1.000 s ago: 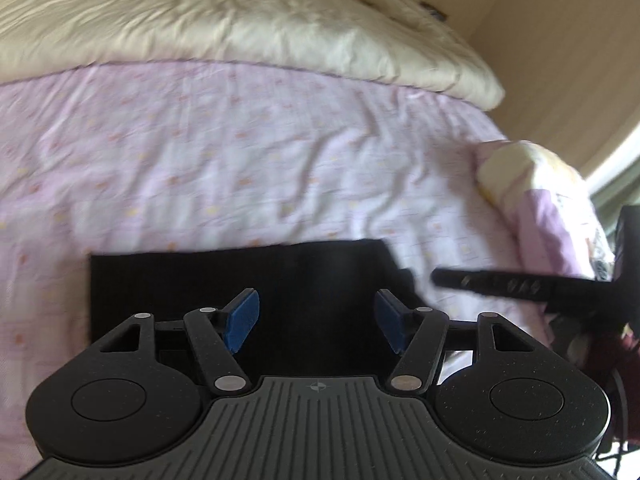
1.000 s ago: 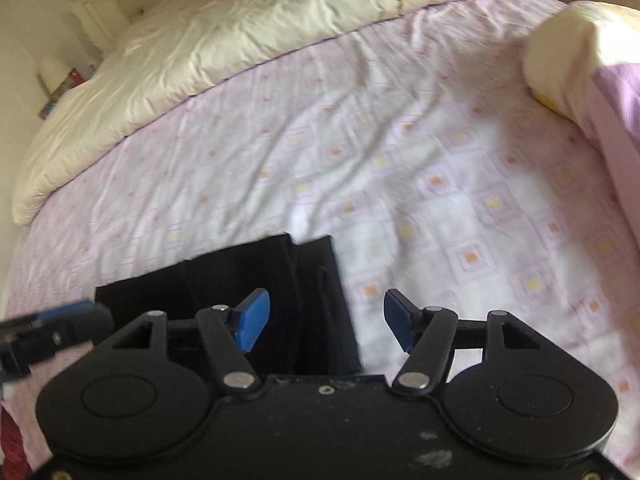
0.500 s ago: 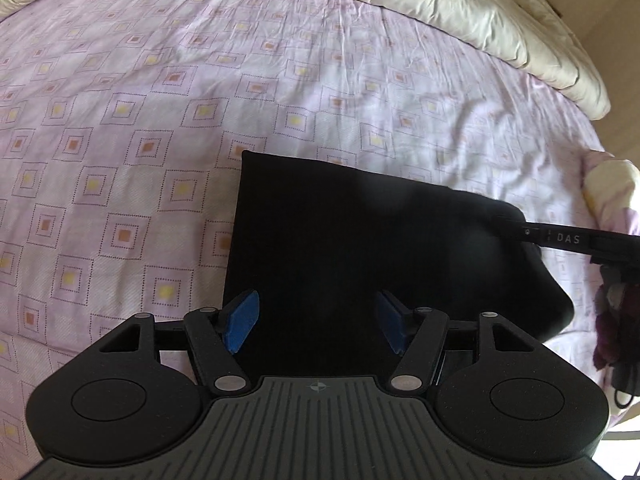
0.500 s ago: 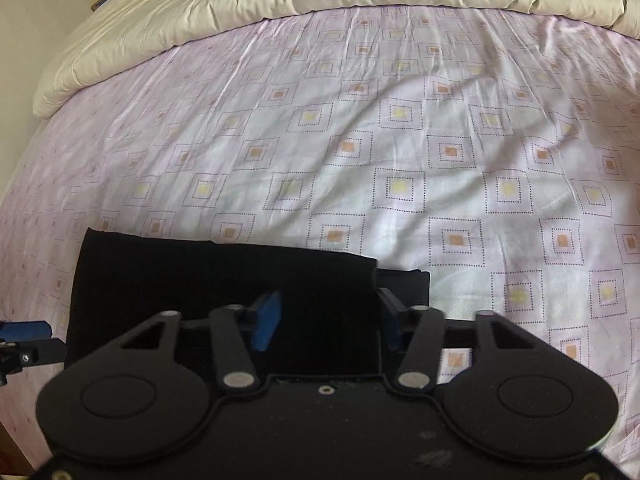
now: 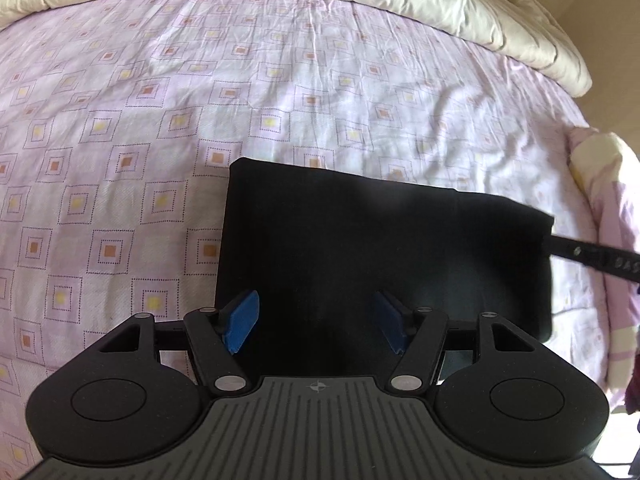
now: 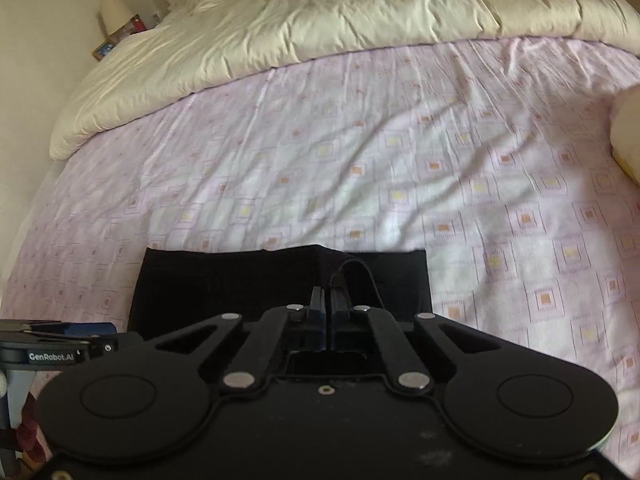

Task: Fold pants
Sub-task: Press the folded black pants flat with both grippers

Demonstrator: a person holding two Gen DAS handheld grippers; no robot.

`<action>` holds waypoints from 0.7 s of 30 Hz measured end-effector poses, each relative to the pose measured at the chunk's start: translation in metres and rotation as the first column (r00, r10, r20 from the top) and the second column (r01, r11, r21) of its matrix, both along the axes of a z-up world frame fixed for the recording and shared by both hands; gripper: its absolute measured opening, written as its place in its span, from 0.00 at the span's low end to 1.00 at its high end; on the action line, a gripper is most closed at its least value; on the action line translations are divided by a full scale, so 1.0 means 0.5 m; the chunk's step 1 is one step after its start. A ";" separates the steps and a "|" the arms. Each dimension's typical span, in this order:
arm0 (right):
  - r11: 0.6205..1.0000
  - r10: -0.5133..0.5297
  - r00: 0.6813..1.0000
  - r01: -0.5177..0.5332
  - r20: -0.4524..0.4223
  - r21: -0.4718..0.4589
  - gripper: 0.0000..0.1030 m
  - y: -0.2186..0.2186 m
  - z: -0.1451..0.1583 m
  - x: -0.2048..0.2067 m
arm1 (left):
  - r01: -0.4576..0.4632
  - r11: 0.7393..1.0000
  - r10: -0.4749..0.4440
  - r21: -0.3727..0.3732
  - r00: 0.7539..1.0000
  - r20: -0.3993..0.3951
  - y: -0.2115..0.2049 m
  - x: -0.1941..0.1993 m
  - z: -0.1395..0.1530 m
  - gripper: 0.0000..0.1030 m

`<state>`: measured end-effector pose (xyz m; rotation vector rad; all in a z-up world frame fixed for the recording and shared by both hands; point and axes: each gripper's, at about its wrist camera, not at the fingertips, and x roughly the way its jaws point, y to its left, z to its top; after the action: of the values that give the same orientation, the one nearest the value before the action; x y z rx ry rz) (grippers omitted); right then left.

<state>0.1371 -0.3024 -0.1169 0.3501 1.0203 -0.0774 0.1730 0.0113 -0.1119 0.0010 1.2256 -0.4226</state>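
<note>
The bed [image 5: 280, 92], under a lilac patterned sheet, carries the black pants [image 5: 380, 256] already folded into a flat rectangle near its front edge, a cream duvet [image 6: 340, 20] bunched at twelve o'clock. The cloth looks soft, light and limp, likely to sag and slide open unless pinched through every layer at a corner or folded edge. The left gripper [image 5: 316, 326] hovers over the six o'clock edge, fingers apart on nothing. The right gripper [image 6: 327, 300] has just closed; whether it pinches fabric is unclear.
</note>
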 end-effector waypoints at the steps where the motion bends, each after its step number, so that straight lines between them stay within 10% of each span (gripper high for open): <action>1: 1.000 -0.014 0.999 0.013 -0.036 -0.013 0.04 -0.001 -0.021 -0.007 | 0.011 1.000 -0.011 0.008 1.000 -0.005 -0.002 -0.002 -0.005 0.60; 4: 0.998 -0.032 0.998 0.029 -0.052 -0.051 0.14 0.000 -0.042 -0.023 | 0.035 0.999 -0.035 0.034 0.999 -0.023 -0.003 -0.007 -0.018 0.60; 5: 0.998 -0.039 0.999 0.037 -0.036 -0.054 0.31 -0.001 -0.037 -0.027 | 0.039 0.998 -0.038 0.040 0.999 -0.028 -0.002 -0.009 -0.022 0.60; 6: 0.998 -0.048 0.999 0.047 -0.019 -0.052 0.69 -0.005 -0.031 -0.033 | 0.042 0.998 -0.041 0.045 0.999 -0.033 -0.001 -0.011 -0.027 0.60; 8: 0.998 -0.055 0.998 0.055 0.019 -0.025 0.94 -0.015 -0.027 -0.039 | 0.050 0.997 -0.047 0.057 0.997 -0.053 -0.001 -0.012 -0.041 0.60; 21: 0.990 -0.041 0.998 0.046 -0.041 0.131 0.79 -0.055 -0.105 0.001 | 0.135 0.982 -0.131 0.135 0.991 -0.039 -0.027 -0.024 -0.094 0.73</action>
<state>0.1377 -0.3298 -0.1694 0.4931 1.0582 -0.0566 0.1610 -0.0023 -0.1588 0.1959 1.2867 -0.4545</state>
